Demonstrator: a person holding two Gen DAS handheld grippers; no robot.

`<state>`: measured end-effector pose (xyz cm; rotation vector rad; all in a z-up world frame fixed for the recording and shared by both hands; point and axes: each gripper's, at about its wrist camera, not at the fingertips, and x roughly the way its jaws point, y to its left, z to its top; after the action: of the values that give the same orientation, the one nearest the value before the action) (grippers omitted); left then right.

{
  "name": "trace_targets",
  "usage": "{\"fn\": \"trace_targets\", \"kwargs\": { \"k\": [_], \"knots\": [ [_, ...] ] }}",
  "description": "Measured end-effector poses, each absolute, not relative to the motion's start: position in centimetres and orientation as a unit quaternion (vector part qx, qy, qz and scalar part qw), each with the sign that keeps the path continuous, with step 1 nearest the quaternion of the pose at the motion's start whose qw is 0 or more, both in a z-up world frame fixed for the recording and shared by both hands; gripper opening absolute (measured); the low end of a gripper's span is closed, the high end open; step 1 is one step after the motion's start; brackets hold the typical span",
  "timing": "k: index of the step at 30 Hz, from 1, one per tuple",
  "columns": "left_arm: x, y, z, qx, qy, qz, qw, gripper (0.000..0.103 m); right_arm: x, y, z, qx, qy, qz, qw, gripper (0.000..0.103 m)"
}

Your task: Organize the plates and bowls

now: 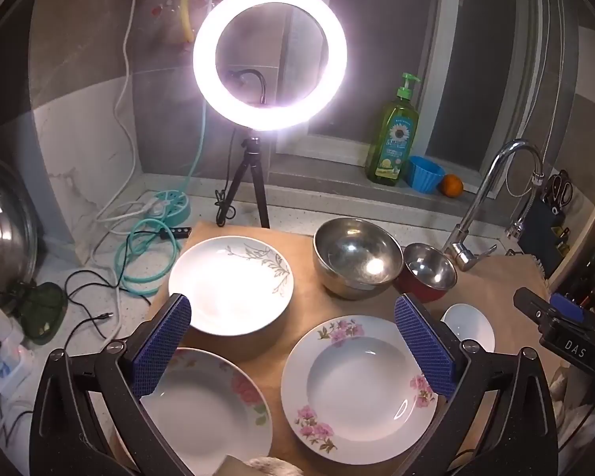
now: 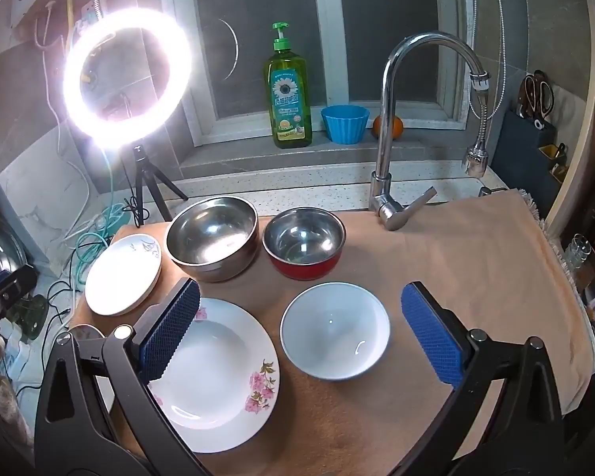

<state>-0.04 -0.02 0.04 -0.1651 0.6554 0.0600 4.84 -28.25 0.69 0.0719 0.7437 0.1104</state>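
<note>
On a tan cloth [image 2: 456, 261] lie three plates: a leaf-patterned plate [image 1: 231, 283] [image 2: 123, 277] at the back left, a pink-flowered plate [image 1: 359, 388] [image 2: 218, 377] in front, and another flowered plate [image 1: 210, 408] at the near left. Behind stand a large steel bowl [image 1: 357, 263] [image 2: 212, 238] and a red bowl with a steel inside [image 1: 430, 271] [image 2: 303, 244]. A white bowl [image 2: 335, 331] [image 1: 468, 325] sits at the front. My left gripper [image 1: 293, 341] hovers open above the plates. My right gripper [image 2: 301, 337] hovers open over the white bowl, holding nothing.
A lit ring light on a tripod [image 1: 269, 57] [image 2: 125, 75] stands behind the cloth, with cables [image 1: 146, 254] to its left. A faucet [image 2: 392, 135] [image 1: 484, 206] rises at the back. A green soap bottle [image 2: 287, 95], a blue cup [image 2: 345, 123] and an orange [image 1: 451, 185] sit on the sill.
</note>
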Motion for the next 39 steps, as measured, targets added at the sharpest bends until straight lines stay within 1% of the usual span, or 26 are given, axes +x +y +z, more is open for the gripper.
{"fn": "trace_targets", "kwargs": {
  "k": [39],
  "knots": [
    [0.3,-0.3,-0.3,-0.071,0.328,0.024,0.942,0.102,5.0,-27.4,0.6,0.027,0.361,0.05,0.931,0.103]
  ]
}}
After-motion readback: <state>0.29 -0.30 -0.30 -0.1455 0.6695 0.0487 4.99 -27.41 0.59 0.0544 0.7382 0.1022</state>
